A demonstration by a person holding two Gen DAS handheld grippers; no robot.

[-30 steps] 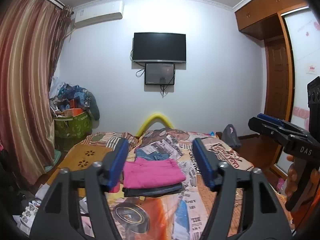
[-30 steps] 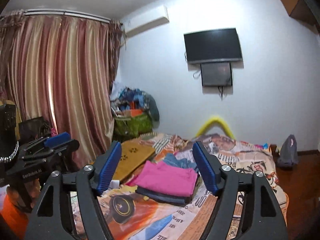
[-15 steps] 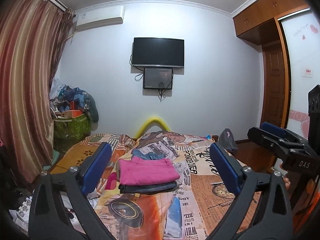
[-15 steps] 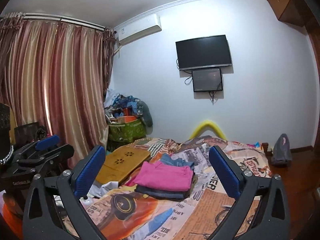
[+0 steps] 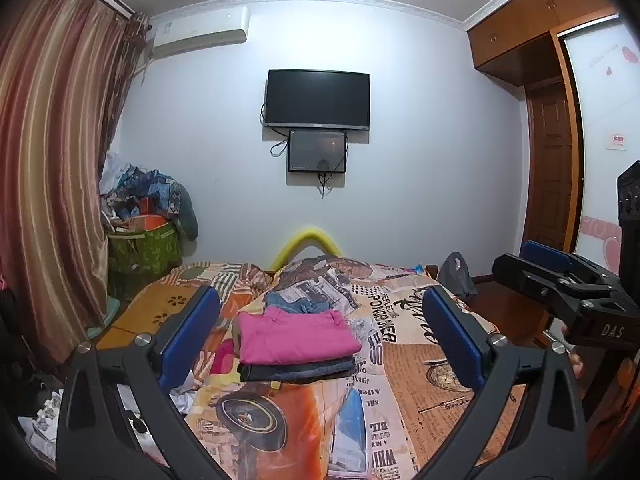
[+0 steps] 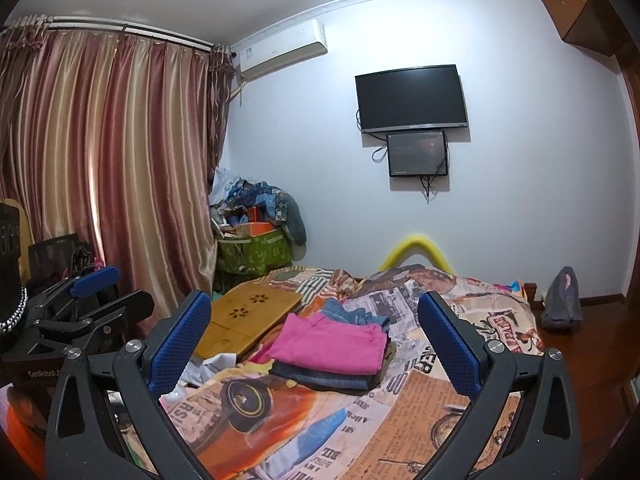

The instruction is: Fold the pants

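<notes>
At far left hang striped curtains (image 6: 120, 168), with a green basket (image 6: 256, 254) of clutter in the corner. A wooden lap tray (image 6: 248, 320) lies on the bed's left side. The left tongs (image 5: 320, 332) are spread wide apart, holding nothing, above the bed (image 5: 400, 360). Mid-bed lie folded pink pants (image 5: 296, 334) atop dark folded pants (image 5: 296, 370), with a denim piece (image 5: 296, 302) just beyond. The right tongs (image 6: 316, 332) are likewise wide apart and empty. A television (image 5: 318, 98) hangs on the far wall.
</notes>
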